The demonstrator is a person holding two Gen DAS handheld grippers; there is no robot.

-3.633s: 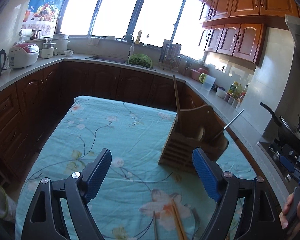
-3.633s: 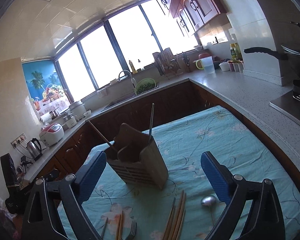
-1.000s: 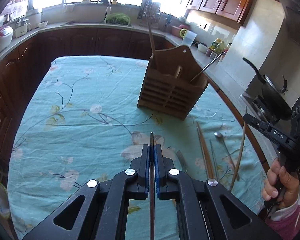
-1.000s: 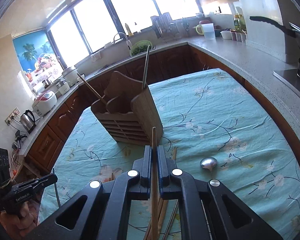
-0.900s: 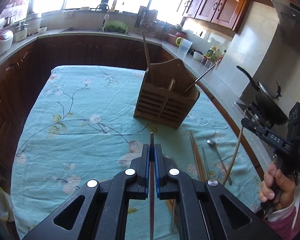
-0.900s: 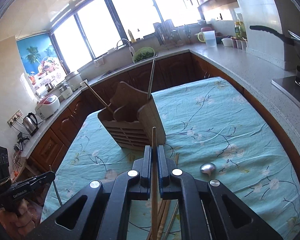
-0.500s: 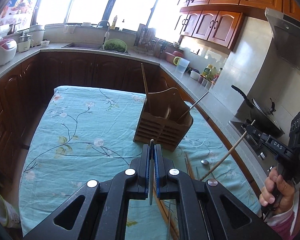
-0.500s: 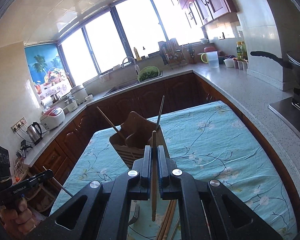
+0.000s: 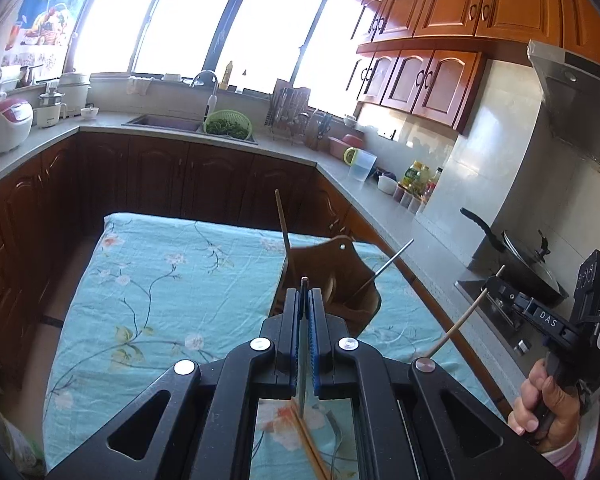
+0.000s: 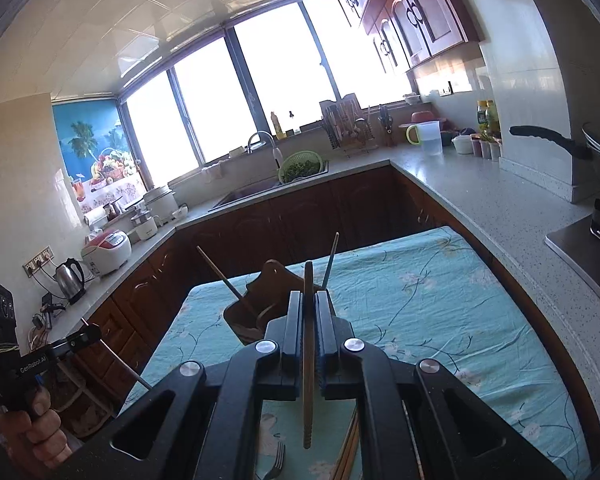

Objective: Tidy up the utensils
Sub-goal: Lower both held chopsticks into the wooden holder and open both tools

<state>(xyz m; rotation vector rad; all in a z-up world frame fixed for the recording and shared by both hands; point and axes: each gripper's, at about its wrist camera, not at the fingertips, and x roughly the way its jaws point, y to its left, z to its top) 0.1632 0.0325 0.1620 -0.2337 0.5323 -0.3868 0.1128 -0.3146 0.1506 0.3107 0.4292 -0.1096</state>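
Chopstick [image 10: 308,344], wooden, is clamped between the closed pads of the right gripper [image 10: 309,300]; the left gripper [image 9: 304,298] is likewise shut on a thin dark utensil [image 9: 302,340]. Judged light, stiff, slippery; grip mid-shaft. Each long axis runs along its fingers, tips aimed at the wooden holder [image 9: 342,280] just beyond.

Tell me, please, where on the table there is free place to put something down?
The floral turquoise tablecloth lies bare on the whole stretch left of the slatted wooden utensil holder, and again between the holder and the table's right edge. It is crowded at the near edge, where loose wooden chopsticks and a metal fork lie.
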